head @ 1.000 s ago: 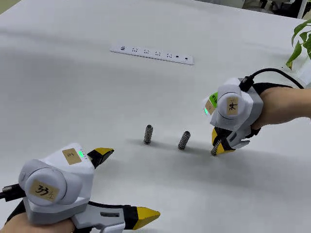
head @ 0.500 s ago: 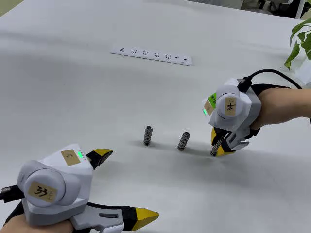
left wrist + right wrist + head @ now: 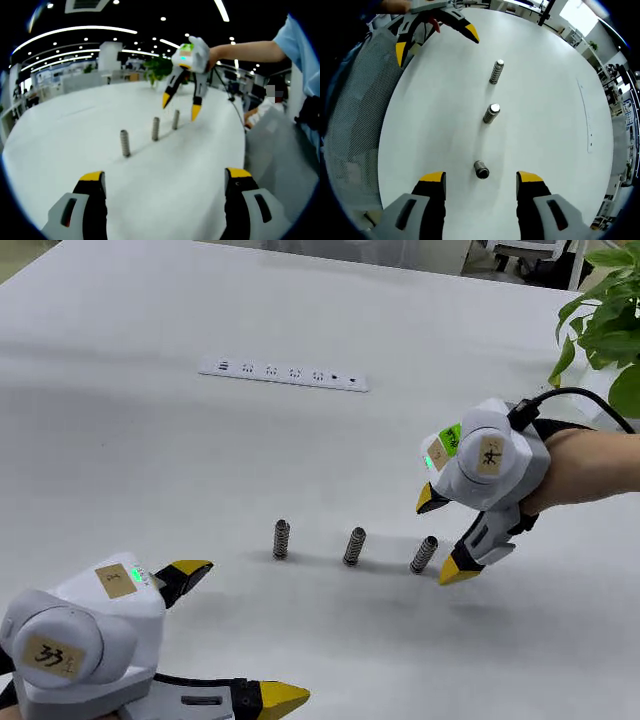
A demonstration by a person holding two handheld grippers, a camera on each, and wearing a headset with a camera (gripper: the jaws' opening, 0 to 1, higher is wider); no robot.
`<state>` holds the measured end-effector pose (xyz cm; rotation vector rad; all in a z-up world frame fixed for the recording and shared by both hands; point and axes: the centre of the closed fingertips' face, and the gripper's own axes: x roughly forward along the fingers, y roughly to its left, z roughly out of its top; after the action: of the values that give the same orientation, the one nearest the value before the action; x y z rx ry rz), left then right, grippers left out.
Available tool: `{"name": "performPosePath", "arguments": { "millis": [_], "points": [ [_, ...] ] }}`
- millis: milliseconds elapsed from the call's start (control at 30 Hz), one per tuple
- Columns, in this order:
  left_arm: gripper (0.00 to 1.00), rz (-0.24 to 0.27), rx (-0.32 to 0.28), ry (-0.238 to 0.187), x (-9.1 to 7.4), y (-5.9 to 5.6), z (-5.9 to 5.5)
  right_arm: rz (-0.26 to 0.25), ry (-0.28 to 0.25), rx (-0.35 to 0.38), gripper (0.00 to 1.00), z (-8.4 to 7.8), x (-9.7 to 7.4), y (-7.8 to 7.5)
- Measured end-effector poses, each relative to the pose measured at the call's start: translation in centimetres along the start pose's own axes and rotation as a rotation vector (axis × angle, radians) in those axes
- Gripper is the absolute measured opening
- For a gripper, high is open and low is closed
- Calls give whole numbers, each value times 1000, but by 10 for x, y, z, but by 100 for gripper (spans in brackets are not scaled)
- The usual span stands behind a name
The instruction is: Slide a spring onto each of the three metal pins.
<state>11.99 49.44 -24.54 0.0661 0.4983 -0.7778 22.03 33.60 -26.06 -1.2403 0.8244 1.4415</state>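
Head view: three short coiled grey metal springs are standing upright in a row on the flat white worktable (image 3: 120, 470): left spring (image 3: 281, 538), middle spring (image 3: 354, 546), right spring (image 3: 424, 554). The white right gripper with yellow-tipped jaws (image 3: 440, 537) is hovering at 3 o'clock of the right spring, jaws spread wide, gripping nothing, not touching it (reads as a let-go pose). The matching left gripper (image 3: 240, 633) is sitting at 7 o'clock, jaws gaping, empty, out of the way. A long white power strip (image 3: 283, 374) is lying at 12 o'clock, well apart.

Left gripper view: own jaws are standing wide apart and empty. The springs are lining up toward 12 o'clock, with the right gripper (image 3: 181, 107) hanging above the farthest one.

Right gripper view: own jaws are flanking the right spring (image 3: 481, 170) without contact. The springs are standing unaided, so I'm judging the metal pins are hiding inside the coils and propping them. All three are looking loaded.
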Motion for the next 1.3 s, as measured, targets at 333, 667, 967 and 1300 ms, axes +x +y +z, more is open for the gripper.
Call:
{"name": "performPosePath", "arguments": {
  "millis": [333,667,967,1300],
  "points": [
    [100,10,7,12,-4,5,1,-83,-142,107,77,4,-20,20],
    [100,13,19,36,-6,10,-1,-151,-317,322,90,2,-29,48],
    [100,11,24,43,-5,10,-1,-214,-444,526,99,-8,-35,69],
    [100,19,24,47,-8,12,-1,-260,-520,660,99,-15,-38,91]
  ]
}}
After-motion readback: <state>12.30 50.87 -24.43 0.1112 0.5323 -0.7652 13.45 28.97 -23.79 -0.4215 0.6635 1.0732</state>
